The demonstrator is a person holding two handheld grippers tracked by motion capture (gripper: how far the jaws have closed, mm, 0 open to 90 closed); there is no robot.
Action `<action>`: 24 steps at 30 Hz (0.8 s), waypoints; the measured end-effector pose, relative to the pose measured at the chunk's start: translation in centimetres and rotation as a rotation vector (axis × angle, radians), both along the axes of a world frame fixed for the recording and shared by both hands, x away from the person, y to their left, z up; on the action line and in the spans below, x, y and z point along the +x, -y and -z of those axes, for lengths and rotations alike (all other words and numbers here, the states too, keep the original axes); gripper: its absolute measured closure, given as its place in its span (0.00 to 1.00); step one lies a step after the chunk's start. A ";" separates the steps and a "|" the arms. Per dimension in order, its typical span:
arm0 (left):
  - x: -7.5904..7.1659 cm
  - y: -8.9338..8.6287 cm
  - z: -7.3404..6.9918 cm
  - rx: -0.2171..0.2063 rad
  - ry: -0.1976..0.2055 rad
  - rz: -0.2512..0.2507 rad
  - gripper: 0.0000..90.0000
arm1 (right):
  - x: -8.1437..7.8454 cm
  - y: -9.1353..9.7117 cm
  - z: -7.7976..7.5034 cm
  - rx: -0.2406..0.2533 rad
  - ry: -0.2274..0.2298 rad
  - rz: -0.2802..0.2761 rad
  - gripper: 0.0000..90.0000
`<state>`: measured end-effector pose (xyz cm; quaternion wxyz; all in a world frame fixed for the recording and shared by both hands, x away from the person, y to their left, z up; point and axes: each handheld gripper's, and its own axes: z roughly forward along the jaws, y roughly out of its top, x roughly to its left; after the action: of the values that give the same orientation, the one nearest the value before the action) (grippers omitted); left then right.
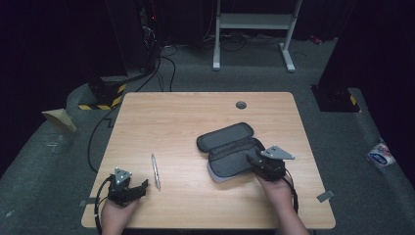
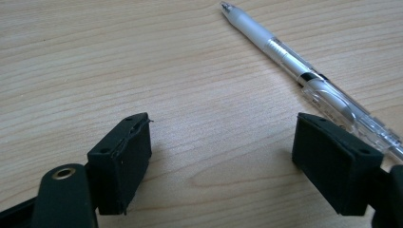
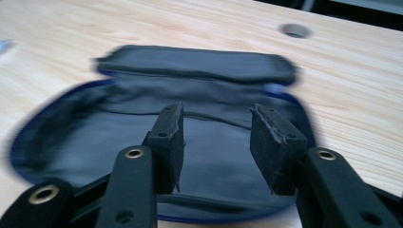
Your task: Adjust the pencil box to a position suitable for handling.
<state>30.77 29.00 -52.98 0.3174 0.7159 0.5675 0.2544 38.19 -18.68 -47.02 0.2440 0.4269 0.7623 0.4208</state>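
Ahead of the right gripper (image 1: 255, 161) the pencil case (image 1: 230, 149) lies open, lid flipped back; jaws partly apart over its interior, gripping nothing. Left gripper (image 2: 221, 161) gapes wide, pen (image 2: 304, 78) just off its right pad (untouched). Next, I'd judge: close on the pen, carry it to the case.

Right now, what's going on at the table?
A person works with two tongs. The right tongs hover over the open pencil case, jaws apart with nothing between them. The left tongs rest open beside the pen, not touching it. The pen lies on the table, outside the case.
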 end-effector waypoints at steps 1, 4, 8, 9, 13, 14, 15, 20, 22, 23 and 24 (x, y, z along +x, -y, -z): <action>0.0 0.0 0.0 -0.001 -0.002 0.001 0.23 | 0.2 0.6 0.0 -0.006 0.003 0.025 0.59; 0.0 0.0 0.0 0.000 0.000 0.000 0.23 | 0.8 1.9 0.1 -0.025 0.002 0.076 0.57; 0.0 0.0 0.0 -0.003 0.001 -0.002 0.24 | 1.4 3.3 0.3 -0.007 -0.022 0.108 0.59; 0.0 0.0 0.0 -0.001 -0.001 0.000 0.24 | 1.5 3.5 0.4 -0.008 -0.029 0.119 0.59; -0.1 -0.1 0.0 0.001 0.002 -0.001 0.25 | 1.9 4.1 1.0 -0.006 -0.048 0.136 0.61; -0.1 -0.1 -0.1 0.004 0.002 0.001 0.26 | 2.0 4.1 1.2 0.001 -0.060 0.140 0.62; -0.1 -0.1 -0.1 0.004 0.002 -0.001 0.27 | 2.1 4.2 1.4 -0.006 -0.066 0.139 0.63; -0.4 -0.2 -0.1 -0.008 0.020 -0.033 0.40 | 2.0 4.1 1.9 0.003 -0.097 0.123 0.67; -0.4 -0.2 -0.1 -0.008 0.020 -0.022 0.42 | 1.8 3.9 2.1 -0.003 -0.104 0.115 0.68; -0.5 -0.2 -0.1 -0.009 0.020 -0.020 0.42 | 1.7 3.7 2.3 -0.009 -0.109 0.112 0.68; -0.5 -0.2 -0.1 -0.009 0.021 -0.014 0.43 | 1.6 3.7 2.3 -0.015 -0.109 0.109 0.68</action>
<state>30.29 29.24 -52.88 0.3249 0.7078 0.5703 0.2612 39.79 -22.38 -49.34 0.2282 0.4883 0.7531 0.3772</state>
